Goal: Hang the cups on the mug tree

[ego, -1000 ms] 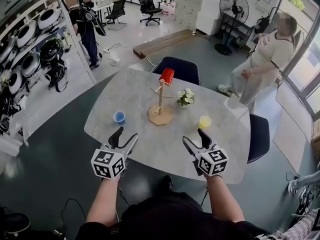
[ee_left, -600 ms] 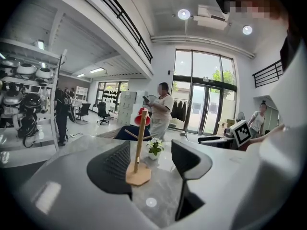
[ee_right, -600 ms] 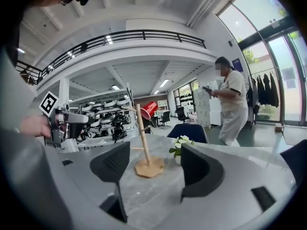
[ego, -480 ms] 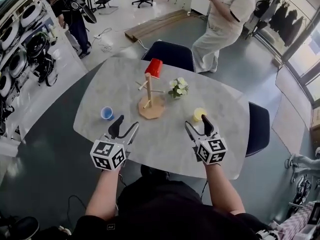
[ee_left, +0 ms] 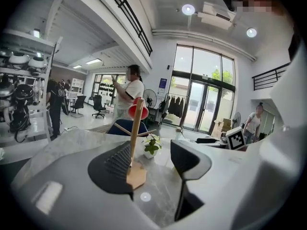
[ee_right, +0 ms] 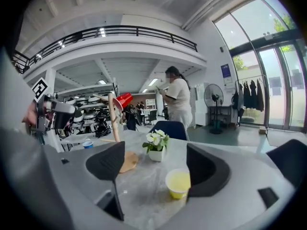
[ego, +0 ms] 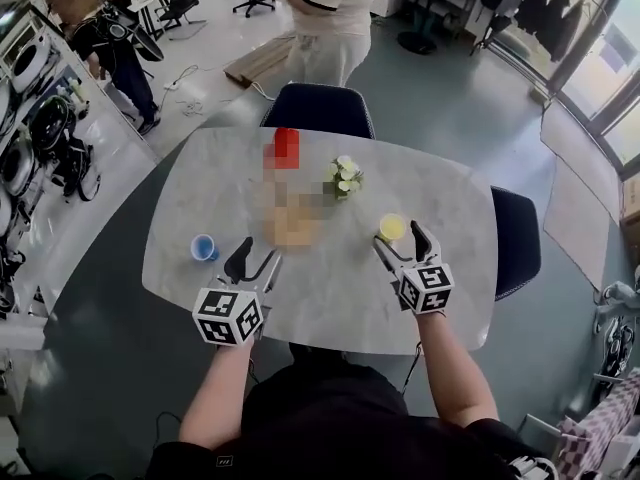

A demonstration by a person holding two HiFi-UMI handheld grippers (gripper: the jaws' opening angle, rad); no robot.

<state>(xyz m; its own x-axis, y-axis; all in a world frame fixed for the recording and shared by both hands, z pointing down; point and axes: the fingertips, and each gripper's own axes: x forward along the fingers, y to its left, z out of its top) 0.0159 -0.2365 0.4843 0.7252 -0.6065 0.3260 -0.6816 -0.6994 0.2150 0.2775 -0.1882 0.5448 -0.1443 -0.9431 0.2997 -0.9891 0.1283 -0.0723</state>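
The wooden mug tree (ee_left: 136, 128) stands mid-table with a red cup (ego: 286, 146) hung on its top; its lower part is smeared in the head view. A blue cup (ego: 204, 247) sits at the table's left, just beyond my left gripper (ego: 253, 261). That gripper's jaws are closing with nothing between them, and it points at the tree's base (ee_left: 138, 175). A yellow cup (ee_right: 178, 183) stands right in front of my right gripper (ego: 402, 243), close to its right-hand jaw. The right jaws are opening, and the pads touch nothing.
A small white pot of flowers (ego: 343, 176) stands right of the tree. Dark chairs (ego: 320, 108) stand at the table's far and right sides. A person (ego: 328, 18) stands behind the far chair. Shelves with gear (ego: 30, 118) line the left wall.
Both grippers have come forward over the table; the right one now almost reaches the yellow cup and its jaws stand wider. The person has walked left, to behind the far chair.
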